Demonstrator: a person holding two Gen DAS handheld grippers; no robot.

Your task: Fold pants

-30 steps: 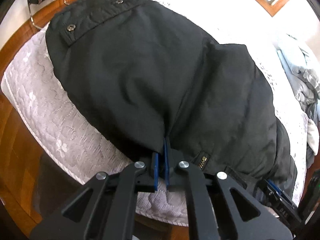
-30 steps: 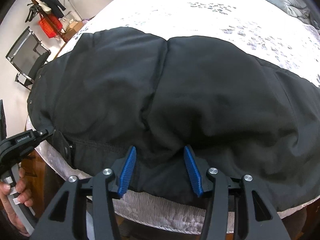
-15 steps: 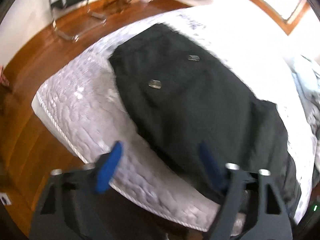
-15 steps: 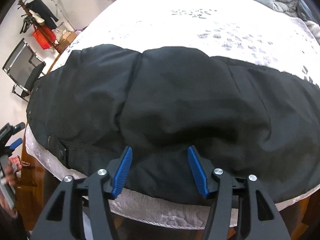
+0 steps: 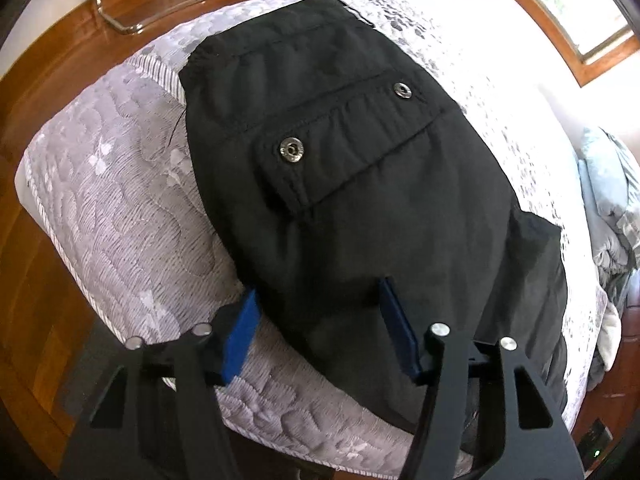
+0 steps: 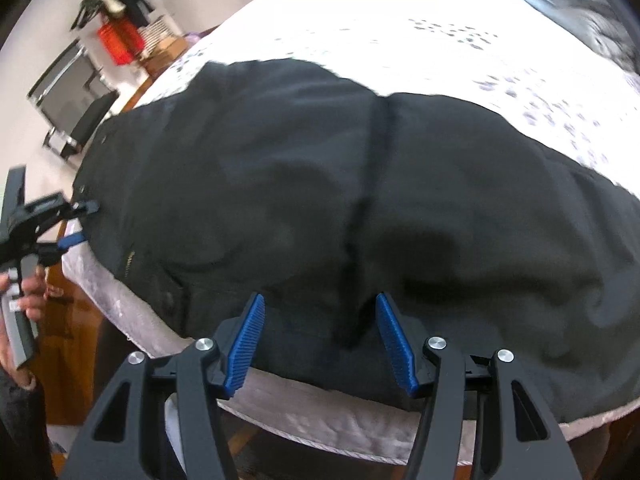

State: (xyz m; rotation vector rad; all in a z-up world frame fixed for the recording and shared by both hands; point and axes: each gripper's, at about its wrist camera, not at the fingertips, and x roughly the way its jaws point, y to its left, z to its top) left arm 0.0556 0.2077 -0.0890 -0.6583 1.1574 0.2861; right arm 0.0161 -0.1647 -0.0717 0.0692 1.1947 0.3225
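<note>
Black pants [image 5: 360,208] lie spread on a bed near its corner; a flap pocket with two metal snaps [image 5: 291,150] faces up. My left gripper [image 5: 318,326] is open, its blue pads straddling the near edge of the pants. In the right wrist view the pants [image 6: 360,208] spread wide across the mattress with a centre seam. My right gripper [image 6: 320,340] is open and empty, just over the near hem at that seam. The left gripper [image 6: 74,222] also shows there at the far left, open beside the pants' left edge.
The bed has a grey quilted mattress [image 5: 120,208] and a white patterned sheet [image 6: 440,40]. Wooden floor [image 5: 24,280] surrounds it. A chair [image 6: 72,100] and a clothes rack stand by the wall. A grey duvet [image 5: 612,208] is bunched at the far right.
My left gripper let go of the pants' edge, opened, and shifted left toward the pocket end. My right gripper stayed open and moved slightly along the near hem.
</note>
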